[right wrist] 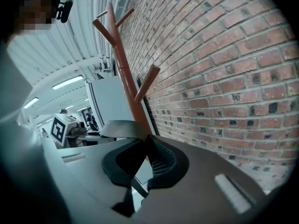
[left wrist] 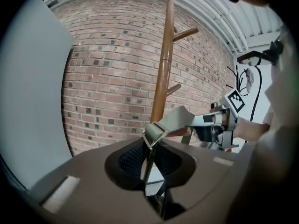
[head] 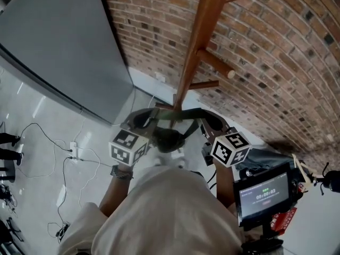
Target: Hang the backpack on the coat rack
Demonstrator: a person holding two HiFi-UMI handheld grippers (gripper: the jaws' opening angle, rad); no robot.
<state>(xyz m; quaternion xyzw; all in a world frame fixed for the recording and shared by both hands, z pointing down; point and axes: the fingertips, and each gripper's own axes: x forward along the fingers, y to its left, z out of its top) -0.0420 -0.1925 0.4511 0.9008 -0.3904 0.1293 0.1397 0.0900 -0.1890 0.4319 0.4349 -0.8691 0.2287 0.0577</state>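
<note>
The wooden coat rack (head: 196, 41) stands against the brick wall, with a bare peg (head: 215, 64) above my hands. The grey-brown backpack (left wrist: 84, 190) fills the bottom of both gripper views and hides most of the jaws. Its grey webbing strap (head: 183, 113) is stretched between the two grippers, just in front of the rack's pole. My left gripper (head: 146, 122) is shut on the strap below the buckle (left wrist: 154, 132). My right gripper (head: 210, 124) is shut on the strap's other end, beside the dark mesh padding (right wrist: 161, 160). The rack pole (right wrist: 128, 87) rises close behind the strap.
A large grey panel (head: 58, 47) leans at the left of the brick wall (head: 276, 52). Cables and a power strip (head: 71, 152) lie on the white floor at the left. A device with a lit screen (head: 263, 193) sits at the lower right.
</note>
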